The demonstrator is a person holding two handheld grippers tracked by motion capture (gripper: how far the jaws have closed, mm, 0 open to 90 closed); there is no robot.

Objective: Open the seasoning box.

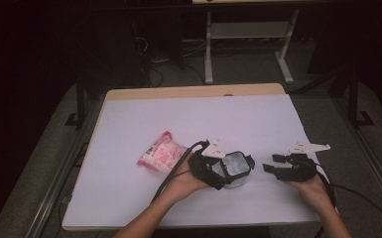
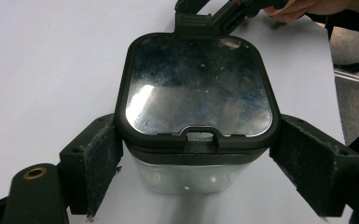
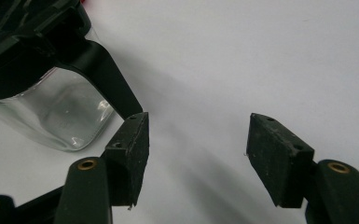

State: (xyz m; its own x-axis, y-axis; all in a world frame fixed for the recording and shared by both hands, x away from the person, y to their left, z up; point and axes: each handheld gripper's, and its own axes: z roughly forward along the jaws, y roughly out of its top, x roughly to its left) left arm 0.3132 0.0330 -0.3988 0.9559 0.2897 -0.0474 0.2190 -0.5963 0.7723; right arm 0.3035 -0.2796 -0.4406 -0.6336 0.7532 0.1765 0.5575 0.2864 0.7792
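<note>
Nearest the camera in the high view, two forearms enter from the bottom edge, both cut off by the frame. Room beyond the table is dark; detail there is hard to make out.

Left gripper (image 1: 230, 171): jaws clamped on the clear, square-bodied plastic container with a black-rimmed lid (image 1: 236, 167), one pad on each side just below the lid rim. In the left gripper view the container (image 2: 196, 102) stands upright on the white table covering (image 2: 46, 70). The lid's centre panel is glossy and reflective, smudged and speckled; a small latch tab sits at its near edge and a hinged black flap at its far edge. The contents cannot be told: the panel mirrors the room, and only a short strip of the transparent wall shows beneath the rim. The jaw pads are matte black with a rough, worn texture.

Right gripper (image 1: 274, 164): released, jaws apart with bare table between them, just to the right of the container and not touching it. The right gripper view catches one rounded transparent corner of the container (image 3: 60, 112), the rest cropped.

Farther left lies a pink and white crinkled plastic packet (image 1: 161, 152), flat, near the left hand (image 1: 181, 181); its print is illegible.
</note>
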